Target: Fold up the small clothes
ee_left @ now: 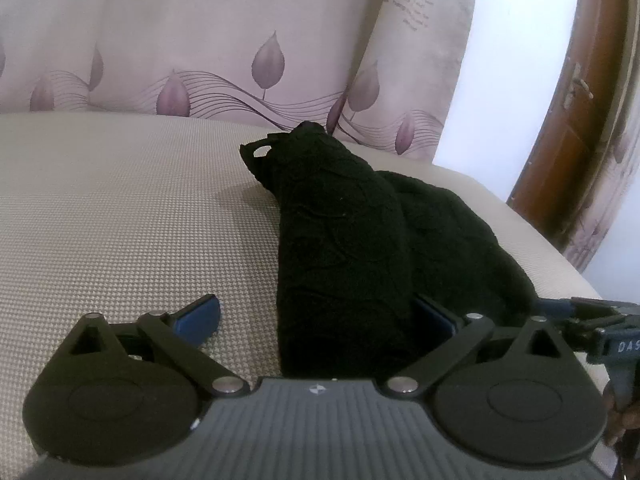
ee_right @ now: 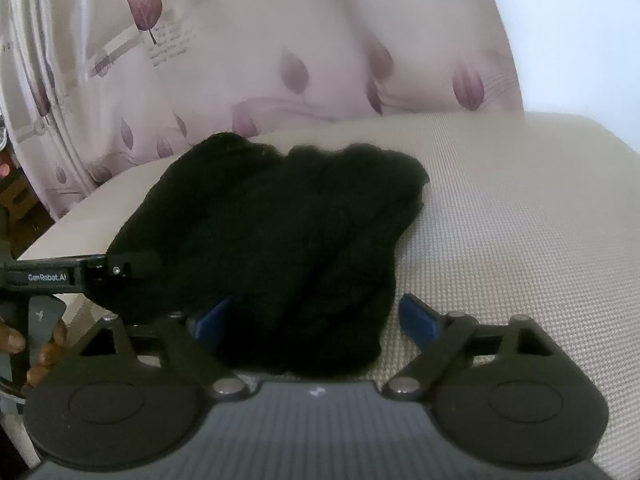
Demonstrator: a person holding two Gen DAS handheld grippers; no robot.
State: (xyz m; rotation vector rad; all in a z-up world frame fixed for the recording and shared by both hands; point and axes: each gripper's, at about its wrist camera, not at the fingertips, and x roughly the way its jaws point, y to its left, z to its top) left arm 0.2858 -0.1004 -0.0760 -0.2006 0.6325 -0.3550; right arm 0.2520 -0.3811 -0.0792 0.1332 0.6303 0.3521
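Note:
A small black knitted garment (ee_left: 344, 240) lies bunched on a beige textured cushion (ee_left: 120, 220). It also shows in the right wrist view (ee_right: 288, 240). My left gripper (ee_left: 320, 320) is open, its blue pads wide apart, and the near end of the garment lies between them. My right gripper (ee_right: 316, 320) is open too, with the garment's near edge between its blue pads. The right gripper shows at the right edge of the left wrist view (ee_left: 600, 328); the left gripper shows at the left in the right wrist view (ee_right: 80, 272).
A curtain with purple leaf prints (ee_left: 240, 40) hangs behind the cushion. A brown wooden door (ee_left: 580, 120) stands at the right. The cushion's edge (ee_left: 560, 256) drops off to the right of the garment.

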